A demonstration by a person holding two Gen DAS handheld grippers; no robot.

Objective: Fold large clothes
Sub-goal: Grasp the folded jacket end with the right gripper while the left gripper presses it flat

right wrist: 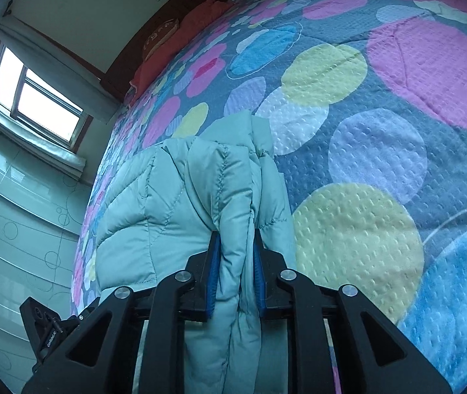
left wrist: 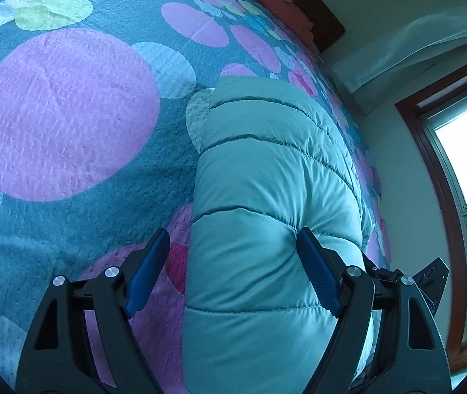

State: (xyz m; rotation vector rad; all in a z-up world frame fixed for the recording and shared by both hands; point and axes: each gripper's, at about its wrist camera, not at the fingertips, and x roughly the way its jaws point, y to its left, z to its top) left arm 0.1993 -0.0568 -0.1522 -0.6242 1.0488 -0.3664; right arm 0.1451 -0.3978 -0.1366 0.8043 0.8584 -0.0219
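Observation:
A pale teal quilted puffer jacket (left wrist: 266, 180) lies bunched along the bed's right side in the left wrist view. My left gripper (left wrist: 233, 272) is open and straddles the jacket's left part: one blue pad rests against the puffy cloth, the other hangs over the bedspread. In the right wrist view the same jacket (right wrist: 167, 203) shows its collar end. My right gripper (right wrist: 236, 275) is shut on a thick fold of the jacket, with the cloth filling the narrow gap between the blue pads.
A bedspread (left wrist: 62, 115) with large pink, blue and yellow circles covers the bed (right wrist: 397, 131). Red pillows (right wrist: 174, 42) and a dark headboard are at the far end. A window (left wrist: 463, 164) and a pale wardrobe (right wrist: 13, 213) stand beside the bed's edge.

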